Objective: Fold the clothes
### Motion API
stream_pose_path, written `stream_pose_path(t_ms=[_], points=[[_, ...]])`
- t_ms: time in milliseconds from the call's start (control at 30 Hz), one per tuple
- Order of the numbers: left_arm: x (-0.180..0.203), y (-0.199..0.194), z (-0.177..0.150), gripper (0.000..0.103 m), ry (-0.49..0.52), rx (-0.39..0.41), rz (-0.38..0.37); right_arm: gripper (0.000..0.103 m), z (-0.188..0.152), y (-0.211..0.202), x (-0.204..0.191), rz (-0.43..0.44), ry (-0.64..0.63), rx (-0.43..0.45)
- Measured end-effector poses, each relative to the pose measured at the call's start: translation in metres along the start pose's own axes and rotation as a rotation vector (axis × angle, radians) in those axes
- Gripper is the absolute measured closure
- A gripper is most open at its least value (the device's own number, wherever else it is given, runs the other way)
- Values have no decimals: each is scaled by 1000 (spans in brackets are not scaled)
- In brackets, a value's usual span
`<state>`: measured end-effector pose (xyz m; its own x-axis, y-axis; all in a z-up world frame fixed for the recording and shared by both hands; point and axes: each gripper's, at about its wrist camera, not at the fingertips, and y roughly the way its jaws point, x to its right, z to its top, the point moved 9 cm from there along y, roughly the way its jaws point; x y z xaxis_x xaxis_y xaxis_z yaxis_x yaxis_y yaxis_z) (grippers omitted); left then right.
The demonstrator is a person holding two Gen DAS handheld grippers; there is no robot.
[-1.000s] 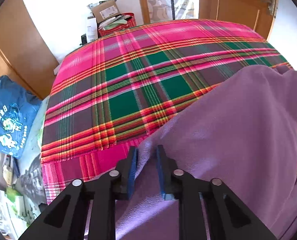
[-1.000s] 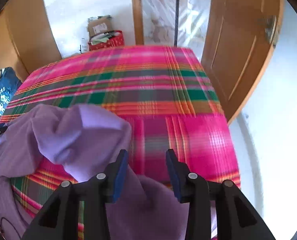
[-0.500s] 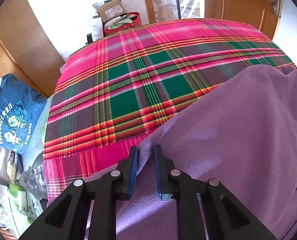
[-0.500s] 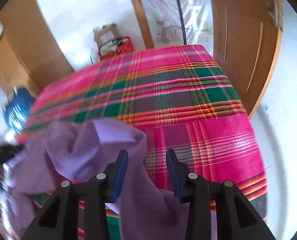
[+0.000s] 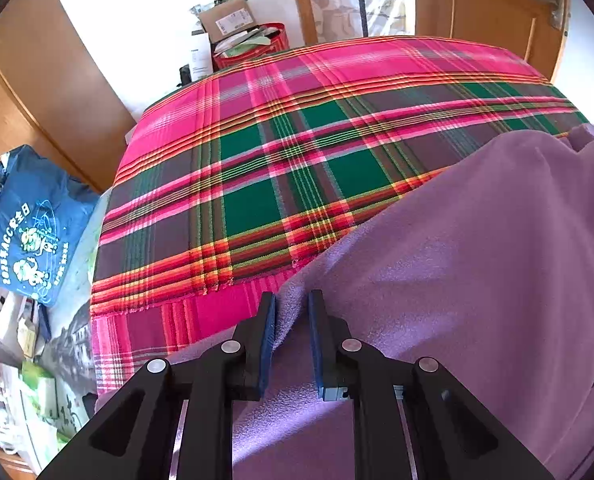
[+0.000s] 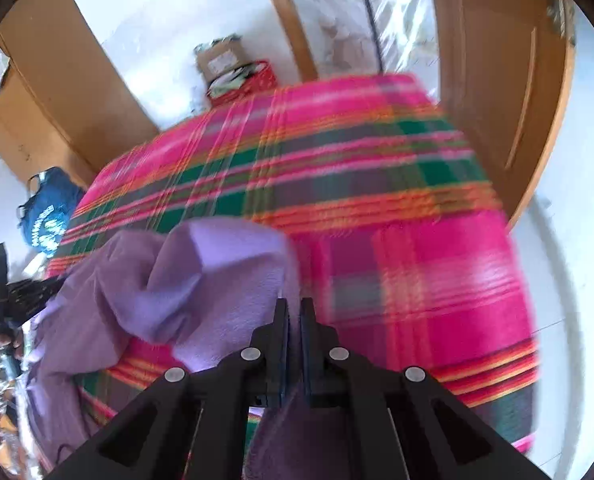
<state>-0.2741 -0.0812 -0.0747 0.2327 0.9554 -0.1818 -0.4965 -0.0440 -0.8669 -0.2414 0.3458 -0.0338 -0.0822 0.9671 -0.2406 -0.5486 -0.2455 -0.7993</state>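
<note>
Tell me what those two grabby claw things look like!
Both look alike. The left gripper and the right gripper are black, with angled arms that have long cut-out holes. Round silver pins sit at the joints. The insides of the jaws carry flat dark blue pads. No cables, labels or sleeves show in either view.

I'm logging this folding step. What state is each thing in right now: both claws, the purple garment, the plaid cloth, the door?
Left claw: shut on the purple garment's edge.
Right claw: just closed, shut on a fold of the garment.
Purple garment: bunched, partly lifted, not yet folded.
Plaid cloth: spread flat over the surface.
Door: ajar.
Blue bag: hanging at the side.
</note>
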Motion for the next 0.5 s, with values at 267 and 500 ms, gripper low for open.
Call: stream_pose_path(t_ms=[267,500], points=[[0,-1,-1,87,-13,-2,23,98,35,-16,37,-151,-1,71],[0,-1,1,85,-19,-12,40,99,53,-9,71,-213,2,33]])
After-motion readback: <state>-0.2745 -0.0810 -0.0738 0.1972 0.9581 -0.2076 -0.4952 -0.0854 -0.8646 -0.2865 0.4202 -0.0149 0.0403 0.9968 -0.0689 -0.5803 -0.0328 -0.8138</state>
